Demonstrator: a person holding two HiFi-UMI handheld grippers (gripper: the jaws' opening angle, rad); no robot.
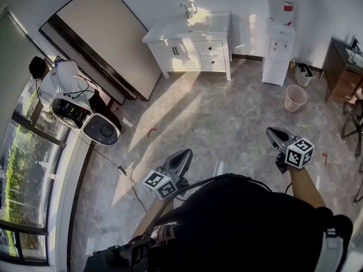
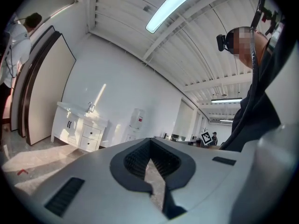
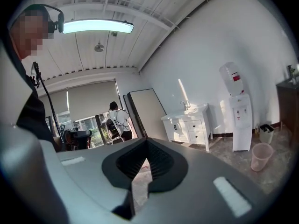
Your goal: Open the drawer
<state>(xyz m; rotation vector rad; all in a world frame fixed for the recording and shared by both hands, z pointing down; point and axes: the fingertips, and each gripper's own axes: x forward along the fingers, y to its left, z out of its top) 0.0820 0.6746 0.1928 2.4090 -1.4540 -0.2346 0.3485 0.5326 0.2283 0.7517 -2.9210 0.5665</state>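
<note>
Two drawers [image 1: 211,49], both shut flush, stacked in the right half of a white sink cabinet [image 1: 180,35] against the far wall; water dispenser [image 1: 278,52] just beside it. Left gripper [image 1: 185,152] and right gripper [image 1: 270,131] are both well apart from the cabinet, over the tiled floor [image 1: 227,112]. Each has its jaws pressed together, nothing between them.

In the head view, the cabinet [image 1: 187,52] is far off, and the handle on its top drawer [image 1: 211,48] is too small to make out. The dispenser [image 1: 278,50] bottle is cut by the top edge, and a desk [image 1: 339,72] by the right edge.
</note>
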